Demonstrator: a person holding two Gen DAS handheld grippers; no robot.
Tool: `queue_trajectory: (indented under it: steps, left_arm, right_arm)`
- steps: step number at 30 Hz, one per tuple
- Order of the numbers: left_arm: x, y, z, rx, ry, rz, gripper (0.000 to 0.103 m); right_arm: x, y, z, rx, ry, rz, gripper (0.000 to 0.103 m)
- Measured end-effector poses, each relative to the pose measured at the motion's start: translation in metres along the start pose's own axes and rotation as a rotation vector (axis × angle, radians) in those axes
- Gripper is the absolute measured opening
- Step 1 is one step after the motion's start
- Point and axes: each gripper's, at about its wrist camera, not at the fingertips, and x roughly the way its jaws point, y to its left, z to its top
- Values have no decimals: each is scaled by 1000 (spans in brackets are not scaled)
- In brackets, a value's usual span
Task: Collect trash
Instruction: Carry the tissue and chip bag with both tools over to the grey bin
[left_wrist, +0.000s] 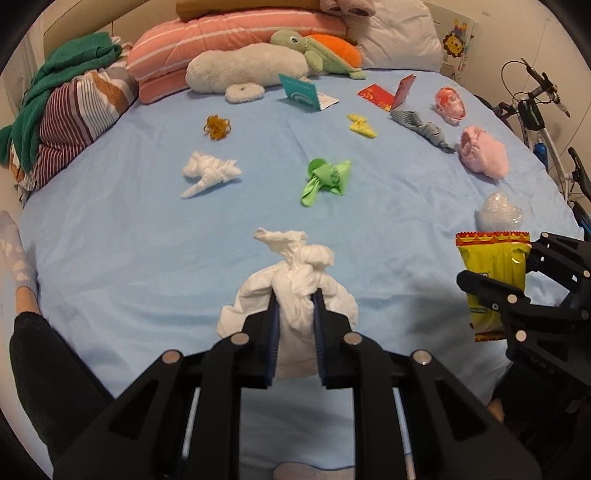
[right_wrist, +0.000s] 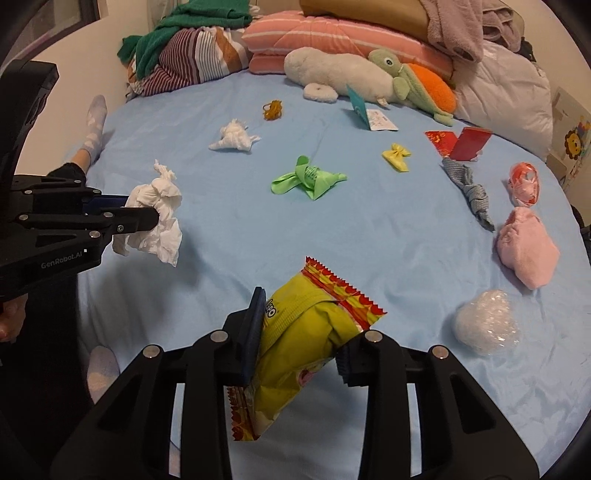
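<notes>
Trash was only partly collected: left gripper clamped a white tissue wad, right gripper pinched a yellow snack wrapper, both above bed's near edge, w/ approx. a dozen bits left mid-sheet, no bin visible.

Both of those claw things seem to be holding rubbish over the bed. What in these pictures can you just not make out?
- Where the trash goes: no bin or bag appears in either view.
- Yellow snack wrapper: brand print partly covered by the right gripper fingers, right wrist view.
- White tissue: lower part hidden between the left gripper fingers, left wrist view.
- White card by the plush toy: print too small, both views.
</notes>
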Motion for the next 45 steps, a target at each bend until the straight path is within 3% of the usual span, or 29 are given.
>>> queue_trajectory:
  steps: [6,13,19,26,32,39,45]
  left_arm:
    - [-48,-45,32,87,-53,-49,17]
    - [-99,-125,69,244,-119,-151,17]
    - [-139,-214,90,435,-179,-279,17]
    - [-185,-331,99,684,-213,-494,17]
    - [-230,-439,82,914,-207,-697,17]
    - [-287,-547,40,1162,-200,-933,18]
    - [-319,-624,-14,1359,-104,-1088,18]
  right_arm:
    - [-74,-45,-9,97,-72,-30,32]
    - [-173,-107,-37,228,-164,-145,32]
    - [-260,-156,-84,386,-214,-321,32]
    - [-364,-197,-161,615,-217,-589,32]
    - [-452,-198,-234,830,-215,-861,32]
    - [-519,-183,-290,1027,-169,-1147,32]
    - [-566,-168,-354,1166,-159,-1273,32]
